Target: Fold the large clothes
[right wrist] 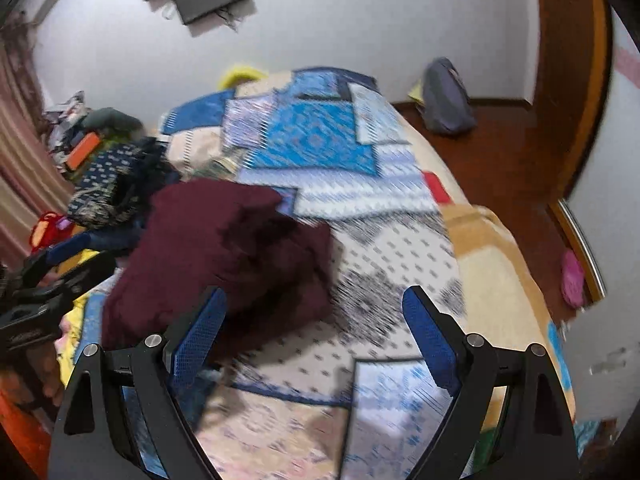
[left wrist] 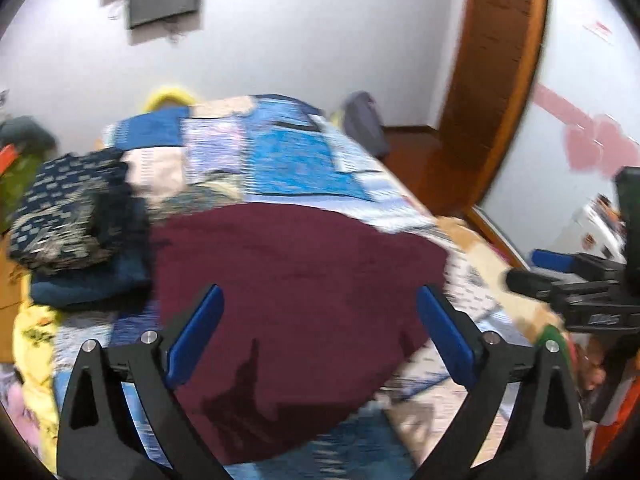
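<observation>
Both tongs, left (left wrist: 320, 320) and right (right wrist: 316, 320), spread wide, gripping nothing. Maroon garment (left wrist: 288, 280) lying mid-bed (right wrist: 400, 208), partly bunched. Best flattened first, then pinched at near corners and folded evenly.

left wrist: above bed (left wrist: 280, 152), facing wall | right wrist: same, further right

The left gripper (left wrist: 319, 300) has black triangular arms with silver screws. Its fingers (left wrist: 196, 334) carry blue pads. The right gripper (right wrist: 314, 304) looks identical
</observation>
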